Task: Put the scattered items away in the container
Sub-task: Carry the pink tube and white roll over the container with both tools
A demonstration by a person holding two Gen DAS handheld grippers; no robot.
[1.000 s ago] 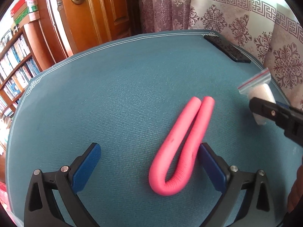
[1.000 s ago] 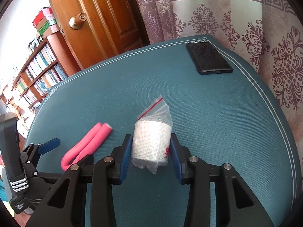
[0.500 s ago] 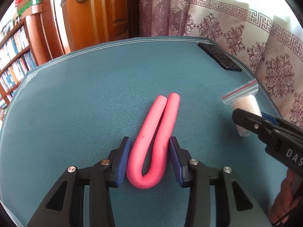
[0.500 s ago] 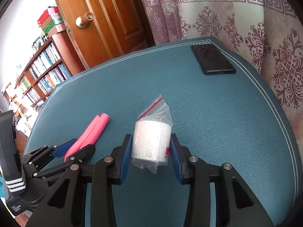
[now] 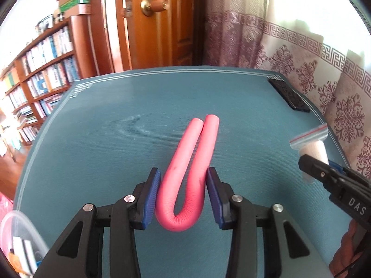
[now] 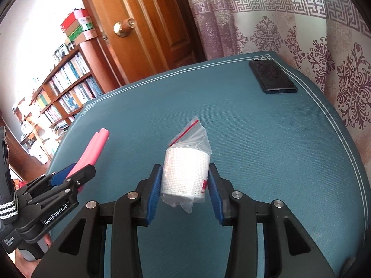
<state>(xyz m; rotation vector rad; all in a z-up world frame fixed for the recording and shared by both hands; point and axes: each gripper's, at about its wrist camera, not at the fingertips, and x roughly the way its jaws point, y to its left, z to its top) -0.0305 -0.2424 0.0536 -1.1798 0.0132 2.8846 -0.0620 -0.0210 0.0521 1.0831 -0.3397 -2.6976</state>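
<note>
Left wrist view: the left gripper (image 5: 183, 194) clamps its blue ribbed pads on a bent pink foam tube (image 5: 192, 166) over the teal mat (image 5: 104, 139). Beside the tube, the right gripper (image 6: 184, 186), marked "DAS", pinches a white mesh roll in a zip bag (image 6: 185, 173). "GenRobot.AI" reads on the left tool. A clear container (image 5: 20, 238) sits left of the tube.

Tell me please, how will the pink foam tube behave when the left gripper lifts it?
The pink foam tube is bent into a U and wrinkled at the bend, so it probably flexes. The left gripper squeezes both legs; the free ends may droop or spread. It looks light.
</note>
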